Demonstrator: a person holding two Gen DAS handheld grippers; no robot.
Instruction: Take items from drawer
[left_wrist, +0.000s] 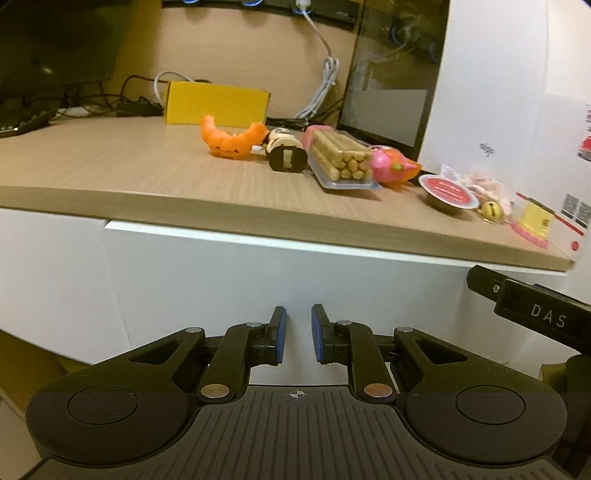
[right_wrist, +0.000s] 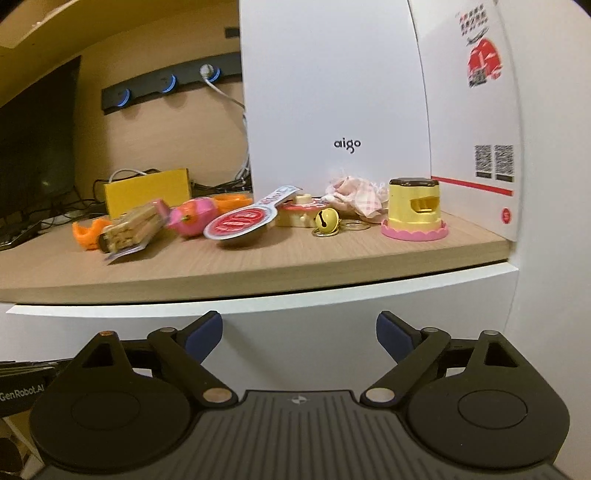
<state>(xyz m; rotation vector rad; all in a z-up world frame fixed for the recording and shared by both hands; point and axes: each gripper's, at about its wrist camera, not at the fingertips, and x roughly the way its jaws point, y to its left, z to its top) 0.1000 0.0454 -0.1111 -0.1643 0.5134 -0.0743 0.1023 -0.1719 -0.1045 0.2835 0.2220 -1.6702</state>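
Drawer front (left_wrist: 280, 291), white and shut flush under the table's edge, fills the middle of both wrist views; nothing inside it shows, so whether anything is left to take out cannot be told. The left tongs (left_wrist: 298, 334) sit low at 6 o'clock in their view, pads a narrow gap apart and holding nothing, pointed at the drawer face. The right tongs (right_wrist: 299, 334) are spread wide and empty, also facing the panel just under the table lip.

Above, on the table (left_wrist: 110, 166), a row of small things lies from 11 toward 3 o'clock in the left view: an orange toy (left_wrist: 232, 142), a clear pack of biscuit sticks (left_wrist: 341, 158), a pink toy (left_wrist: 393, 166), a red-lidded cup (left_wrist: 448, 192), a brass bell (right_wrist: 325, 220) and a yellow-and-pink toy (right_wrist: 414, 210). A white box (right_wrist: 336, 103) stands behind them at 12 o'clock in the right view.

No handle is visible on the front, so the likely risk is the tongs slipping off the smooth panel or its thin top edge when pulling. A hard tug could also jolt the table and roll the bell or tip the cup, which sit near the front edge.
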